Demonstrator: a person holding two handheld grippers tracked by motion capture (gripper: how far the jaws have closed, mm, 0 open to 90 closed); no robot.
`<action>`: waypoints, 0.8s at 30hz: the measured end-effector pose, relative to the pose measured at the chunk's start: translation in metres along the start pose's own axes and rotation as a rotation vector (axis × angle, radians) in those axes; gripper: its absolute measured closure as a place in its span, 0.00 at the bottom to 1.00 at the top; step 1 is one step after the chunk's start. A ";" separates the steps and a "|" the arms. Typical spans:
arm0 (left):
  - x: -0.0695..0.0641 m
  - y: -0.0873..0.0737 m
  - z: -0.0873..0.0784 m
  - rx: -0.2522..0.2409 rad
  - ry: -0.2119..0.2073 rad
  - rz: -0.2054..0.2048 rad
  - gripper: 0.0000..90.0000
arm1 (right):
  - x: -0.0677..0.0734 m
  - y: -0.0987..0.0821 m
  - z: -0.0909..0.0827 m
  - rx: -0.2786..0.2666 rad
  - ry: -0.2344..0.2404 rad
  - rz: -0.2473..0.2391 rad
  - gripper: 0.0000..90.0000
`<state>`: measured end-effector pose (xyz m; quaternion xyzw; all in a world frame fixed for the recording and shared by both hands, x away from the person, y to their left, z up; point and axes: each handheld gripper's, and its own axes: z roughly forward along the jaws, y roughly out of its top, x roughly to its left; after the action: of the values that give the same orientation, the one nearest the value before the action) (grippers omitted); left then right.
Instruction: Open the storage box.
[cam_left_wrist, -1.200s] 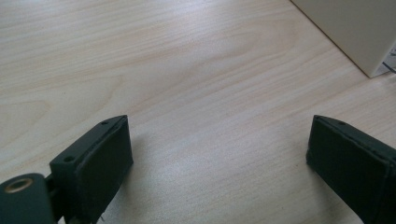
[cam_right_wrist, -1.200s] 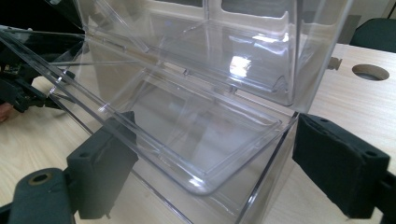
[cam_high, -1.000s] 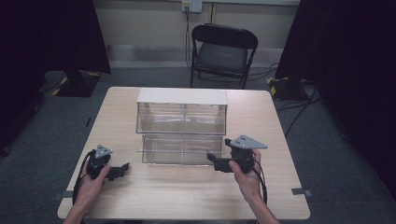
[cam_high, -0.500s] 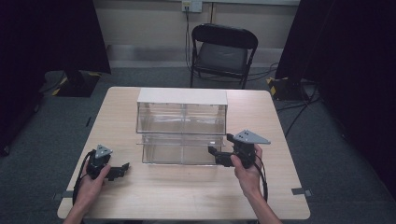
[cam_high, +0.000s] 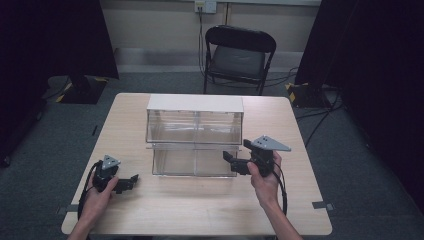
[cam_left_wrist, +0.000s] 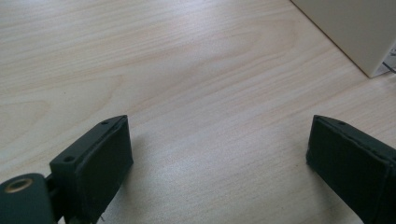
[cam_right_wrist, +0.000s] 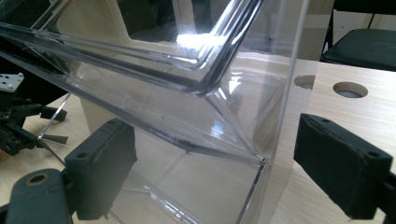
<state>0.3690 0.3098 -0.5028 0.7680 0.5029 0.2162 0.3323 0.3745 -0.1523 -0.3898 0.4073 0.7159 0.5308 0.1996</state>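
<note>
A white cabinet (cam_high: 195, 103) with clear plastic drawers stands mid-table. Its lower clear drawer (cam_high: 192, 161) is pulled out toward me. My right gripper (cam_high: 231, 162) is open at that drawer's front right corner. In the right gripper view the drawer's corner (cam_right_wrist: 261, 161) sits between the spread jaws of the right gripper (cam_right_wrist: 219, 156), and no pad touches it. My left gripper (cam_high: 129, 181) rests low over bare table, left of the drawer. In its own view the left gripper (cam_left_wrist: 224, 154) is open over wood, with the cabinet's corner (cam_left_wrist: 355, 28) at upper right.
A black folding chair (cam_high: 239, 55) stands behind the table's far edge. Two round holes (cam_right_wrist: 350, 88) are cut in the tabletop to the right of the cabinet. Bare wood lies along the table's near edge (cam_high: 200, 220) between my hands.
My right gripper has crept slightly forward, up to the drawer's front right corner. The left gripper has stayed in place.
</note>
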 end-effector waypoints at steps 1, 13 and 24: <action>0.000 0.000 0.000 -0.001 0.000 -0.001 0.07 | 0.000 0.000 0.000 0.000 -0.002 -0.003 0.14; 0.000 0.000 0.000 0.000 0.001 0.000 0.07 | -0.001 0.000 0.000 0.000 0.008 0.005 0.14; 0.000 0.000 0.000 0.000 0.000 0.000 0.07 | -0.002 0.000 0.001 0.003 0.012 0.008 0.13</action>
<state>0.3690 0.3098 -0.5028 0.7681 0.5029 0.2163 0.3322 0.3763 -0.1533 -0.3902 0.4072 0.7161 0.5331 0.1928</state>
